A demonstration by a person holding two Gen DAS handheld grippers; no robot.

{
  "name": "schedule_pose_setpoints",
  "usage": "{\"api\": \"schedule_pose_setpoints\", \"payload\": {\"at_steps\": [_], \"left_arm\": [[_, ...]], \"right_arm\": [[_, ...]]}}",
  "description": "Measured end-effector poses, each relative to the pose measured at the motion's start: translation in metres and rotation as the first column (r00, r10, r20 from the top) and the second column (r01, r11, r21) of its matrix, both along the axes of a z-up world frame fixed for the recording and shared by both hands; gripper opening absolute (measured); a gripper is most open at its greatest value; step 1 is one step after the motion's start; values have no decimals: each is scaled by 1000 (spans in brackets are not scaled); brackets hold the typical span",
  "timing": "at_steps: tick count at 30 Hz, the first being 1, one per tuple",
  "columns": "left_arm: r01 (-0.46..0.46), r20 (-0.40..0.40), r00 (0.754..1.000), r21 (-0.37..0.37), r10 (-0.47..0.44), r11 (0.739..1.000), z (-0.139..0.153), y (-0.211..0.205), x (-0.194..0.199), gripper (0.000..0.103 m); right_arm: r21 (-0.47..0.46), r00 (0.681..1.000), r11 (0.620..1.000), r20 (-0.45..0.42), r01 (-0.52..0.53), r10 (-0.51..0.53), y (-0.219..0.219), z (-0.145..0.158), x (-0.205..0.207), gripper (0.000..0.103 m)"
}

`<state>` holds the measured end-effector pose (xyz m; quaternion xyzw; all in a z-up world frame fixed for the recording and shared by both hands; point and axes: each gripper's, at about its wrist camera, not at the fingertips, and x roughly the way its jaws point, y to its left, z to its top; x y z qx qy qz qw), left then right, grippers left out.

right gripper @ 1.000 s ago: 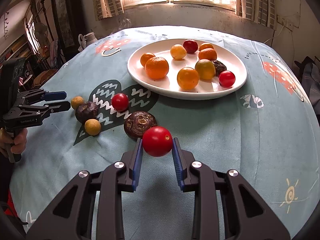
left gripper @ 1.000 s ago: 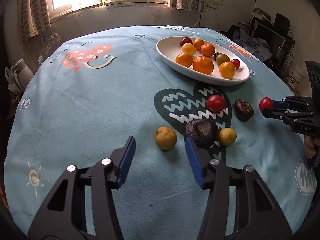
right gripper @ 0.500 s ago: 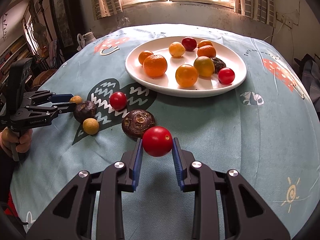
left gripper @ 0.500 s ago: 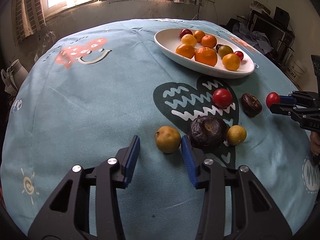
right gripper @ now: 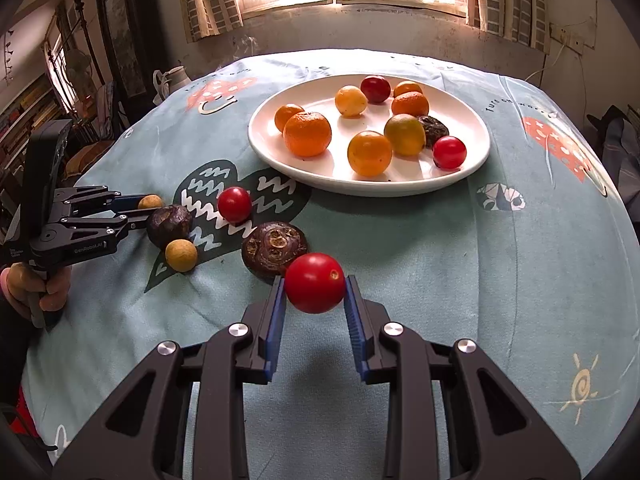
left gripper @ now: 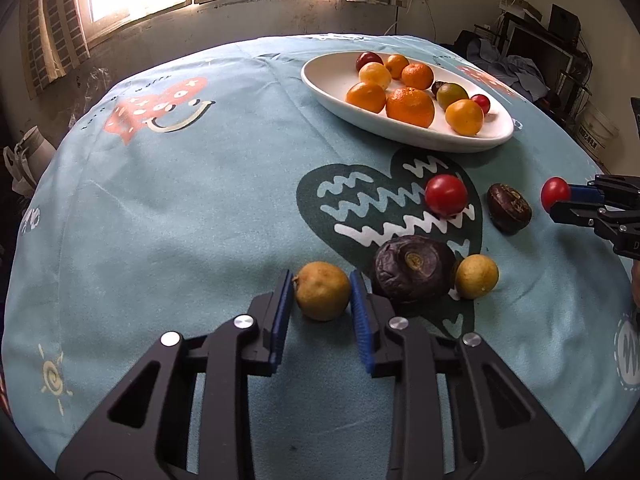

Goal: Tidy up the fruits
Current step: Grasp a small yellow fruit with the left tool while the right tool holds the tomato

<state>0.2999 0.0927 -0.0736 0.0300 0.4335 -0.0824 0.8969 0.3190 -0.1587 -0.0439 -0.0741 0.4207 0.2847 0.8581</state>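
My left gripper (left gripper: 320, 294) has its blue pads on both sides of a yellow-brown fruit (left gripper: 322, 290) that rests on the tablecloth; it also shows in the right wrist view (right gripper: 150, 201). My right gripper (right gripper: 315, 290) is shut on a red tomato (right gripper: 315, 282) and holds it above the cloth; it shows at the right edge of the left wrist view (left gripper: 555, 194). A white plate (right gripper: 472, 124) at the back holds several oranges, tomatoes and a dark fruit. On the cloth lie a red tomato (left gripper: 446, 195), two dark purple fruits (left gripper: 412, 267) (left gripper: 509, 208) and a small yellow fruit (left gripper: 477, 276).
The round table carries a light blue printed cloth (left gripper: 180, 200). A window is behind it. Shelves and clutter (left gripper: 540, 52) stand to the right, and a dark cabinet (right gripper: 120, 60) and a jug (right gripper: 176, 78) to the left.
My left gripper moved forward and closed around the yellow-brown fruit. My right gripper kept holding the tomato and barely shifted.
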Motion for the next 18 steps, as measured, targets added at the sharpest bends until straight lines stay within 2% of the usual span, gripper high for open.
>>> {"api": "schedule_pose_setpoints", "payload": {"at_steps": [7,10,12,15,18], "left_arm": [[-33,8,999,-33,33,999,9,-1,-19,26],[-39,34,999,-83,42,996,22,1,-31,26],[-19,46,999,-117,24,993,32,0,-38,26],[21,76,997,-125,-11,992,50,-9,-44,26],[76,113,992,-168,-57,983,79,-21,-37,26]], "right_arm": [[-5,1000,1000,17,10,-10,-1,1,0,29],[2,1000,1000,23,18,-18,-3,3,-1,29],[12,999,1000,34,14,-15,-3,7,-3,29],[29,998,1000,61,5,-7,-3,18,-7,29],[84,993,996,121,4,-14,-7,40,-8,30]]}}
